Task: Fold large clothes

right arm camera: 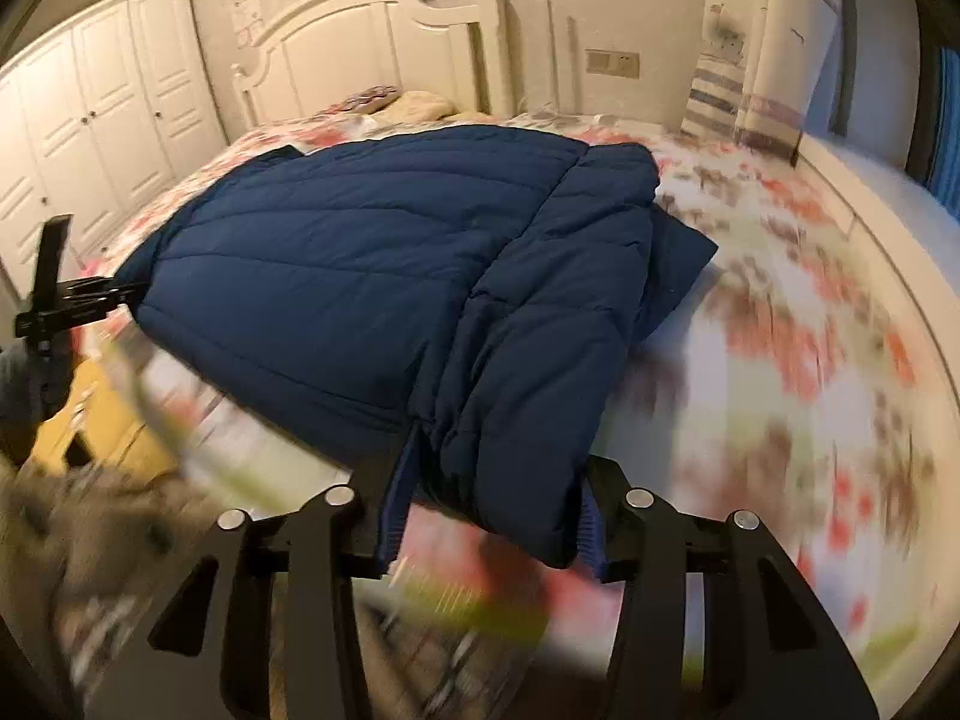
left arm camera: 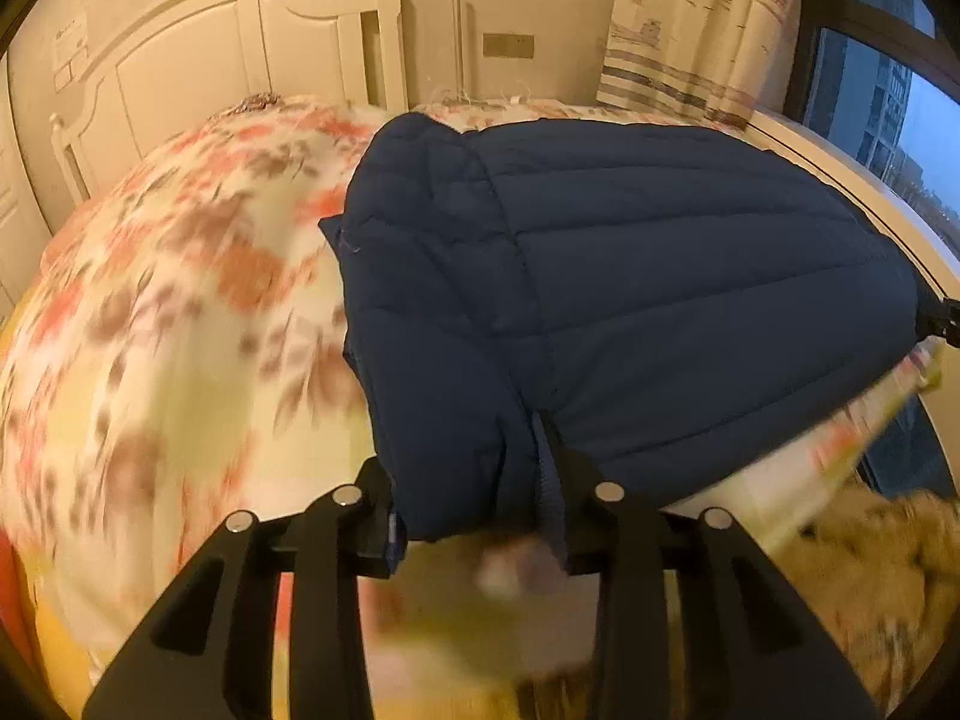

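Left gripper (left arm camera: 477, 516), bottom centre of left wrist view: black fingers partly spread, with the near corner of the navy quilted jacket (left arm camera: 630, 276) bunched between them. Ribbed blue cuff edge sits against the right finger. Fabric fills the gap from pad to pad, so this reads as a pinch on the jacket.

Right gripper (right arm camera: 489, 525), bottom centre of right wrist view: fingers also partly spread, a thick fold of the jacket (right arm camera: 360, 264) wedged between them, ribbed blue trim showing against both inner faces. Again a pinch on the garment, at its near edge.

Jacket runs from each grip up into mid-frame, lying on the floral bedspread (left arm camera: 180, 276). In the right wrist view its broad quilted panel spreads left of centre, with a sleeve-like fold along its right side and a flat navy flap poking out beyond that, centre right.

Left gripper also visible at the far left edge of the right wrist view, at the jacket's other near corner.

Bedspread heavily blurred in both views. White headboard (right arm camera: 384, 54) stands upper centre, white wardrobe (right arm camera: 90, 120) upper left, patterned curtain (left arm camera: 690, 30) upper right in the left wrist view, with a dark window (left arm camera: 882, 108) at the right edge.
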Demonstrator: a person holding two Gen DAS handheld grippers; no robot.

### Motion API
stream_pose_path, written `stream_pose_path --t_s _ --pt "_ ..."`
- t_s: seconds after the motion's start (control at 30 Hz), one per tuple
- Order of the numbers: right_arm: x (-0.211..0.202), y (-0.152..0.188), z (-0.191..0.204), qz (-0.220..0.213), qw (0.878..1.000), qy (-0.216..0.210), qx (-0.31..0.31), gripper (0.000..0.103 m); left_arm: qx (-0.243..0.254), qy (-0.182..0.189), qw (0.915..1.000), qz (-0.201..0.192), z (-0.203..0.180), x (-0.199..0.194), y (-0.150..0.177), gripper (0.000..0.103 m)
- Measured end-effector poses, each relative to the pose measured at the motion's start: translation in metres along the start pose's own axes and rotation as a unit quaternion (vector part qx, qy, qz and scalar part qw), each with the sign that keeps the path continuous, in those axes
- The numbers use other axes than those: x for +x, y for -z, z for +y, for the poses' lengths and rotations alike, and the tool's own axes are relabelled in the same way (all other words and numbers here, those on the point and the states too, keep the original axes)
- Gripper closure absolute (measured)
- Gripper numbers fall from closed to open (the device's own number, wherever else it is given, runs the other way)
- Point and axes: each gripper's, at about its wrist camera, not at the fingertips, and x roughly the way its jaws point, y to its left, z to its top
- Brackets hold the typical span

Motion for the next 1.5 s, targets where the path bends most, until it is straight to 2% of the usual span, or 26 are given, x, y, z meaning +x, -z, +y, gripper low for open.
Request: stream_pose_path --t_s 0.03,0.07,0.13,0.17,0.2,0.27,0.3,0.33,0.4,0.47,0.53,0.57,0.63,0.73,0.8,0.83,0.9,0.97,1.03,1.17,1.27,1.3,1.33,1.4,1.47,1.5 --pt "-0.007 0.010 0.003 0.002 1.000 0.002 0.005 0.050 0.001 -0.001 1.0000 0.005 0.000 -0.006 0.007 0.060" --pt "-0.017 0.020 0.004 0.008 1.000 0.006 0.012 0.044 0.005 -0.006 0.9999 0.010 0.000 -0.014 0.014 0.055" --pt "-0.031 0.028 0.006 0.009 0.999 0.026 0.017 0.035 0.024 -0.033 0.9991 0.010 0.001 -0.027 0.019 0.038" --pt "-0.041 0.027 0.007 -0.001 0.999 0.035 0.018 0.024 0.032 -0.065 0.9974 -0.003 0.003 -0.039 0.016 0.036" --pt "-0.057 0.020 0.008 -0.030 0.998 0.051 0.020 0.014 0.029 -0.087 0.9955 -0.021 0.007 -0.050 0.010 0.032" --pt "-0.074 0.003 0.011 -0.075 0.994 0.073 0.017 0.012 -0.002 -0.107 0.9908 -0.083 0.013 -0.078 -0.013 0.018" --pt "-0.081 -0.015 0.017 -0.102 0.992 0.075 0.012 0.012 -0.021 -0.103 0.9878 -0.115 0.014 -0.090 -0.027 0.011" --pt "-0.081 -0.029 0.022 -0.116 0.990 0.075 0.007 0.012 -0.040 -0.095 0.9840 -0.146 0.011 -0.098 -0.045 0.008" --pt "-0.067 -0.064 0.039 -0.133 0.988 0.081 0.000 0.012 -0.062 -0.112 0.9780 -0.165 0.000 -0.093 -0.072 0.005" --pt "-0.038 -0.097 0.065 -0.133 0.988 0.083 -0.015 0.012 -0.066 -0.143 0.9726 -0.171 -0.025 -0.072 -0.099 0.004" --pt "-0.012 -0.123 0.089 -0.138 0.984 0.103 -0.039 0.012 -0.033 -0.167 0.9715 -0.165 -0.053 -0.043 -0.123 0.003" --pt "0.008 -0.139 0.108 -0.135 0.982 0.116 -0.056 0.012 -0.012 -0.191 0.9690 -0.156 -0.069 -0.024 -0.134 0.003" --pt "0.030 -0.154 0.128 -0.125 0.982 0.125 -0.073 0.012 0.003 -0.214 0.9660 -0.145 -0.084 -0.002 -0.144 0.003" --pt "0.078 -0.158 0.147 -0.084 0.978 0.158 -0.104 0.010 -0.003 -0.210 0.9715 -0.110 -0.090 0.038 -0.147 0.003" --pt "0.125 -0.144 0.142 -0.017 0.977 0.178 -0.116 0.009 -0.003 -0.207 0.9755 -0.074 -0.084 0.072 -0.138 0.002" --pt "0.142 -0.138 0.135 0.004 0.981 0.163 -0.104 0.009 0.002 -0.209 0.9764 -0.054 -0.083 0.089 -0.130 0.002" --pt "0.143 -0.139 0.124 0.003 0.987 0.142 -0.075 0.009 0.003 -0.221 0.9739 -0.051 -0.084 0.102 -0.121 0.002" --pt "0.147 -0.138 0.124 0.011 0.986 0.145 -0.079 0.008 0.022 -0.246 0.9674 -0.055 -0.091 0.106 -0.122 0.002" --pt "0.149 -0.136 0.126 0.010 0.984 0.155 -0.084 0.008 0.030 -0.256 0.9650 -0.049 -0.093 0.111 -0.122 0.002" --pt "0.151 -0.136 0.130 0.011 0.981 0.171 -0.090 0.004 0.026 -0.249 0.9673 -0.043 -0.090 0.111 -0.122 0.002" --pt "0.149 -0.141 0.126 0.033 0.983 0.158 -0.084 0.004 0.028 -0.236 0.9707 -0.035 -0.088 0.107 -0.123 0.002" --pt "0.139 -0.143 0.123 0.024 0.984 0.162 -0.075 0.005 0.024 -0.224 0.9736 -0.037 -0.085 0.101 -0.121 0.002" --pt "0.119 -0.144 0.119 -0.007 0.982 0.176 -0.061 0.004 0.011 -0.214 0.9758 -0.043 -0.080 0.091 -0.118 0.002" --pt "0.082 -0.144 0.107 -0.051 0.978 0.196 -0.051 0.004 -0.008 -0.216 0.9746 -0.058 -0.070 0.071 -0.107 0.002" --pt "0.067 -0.143 0.085 -0.044 0.976 0.211 -0.038 0.004 -0.003 -0.227 0.9727 -0.047 -0.063 0.070 -0.095 0.002" --pt "0.070 -0.140 0.074 -0.031 0.976 0.214 -0.031 0.004 -0.005 -0.221 0.9745 -0.042 -0.059 0.073 -0.090 0.002"
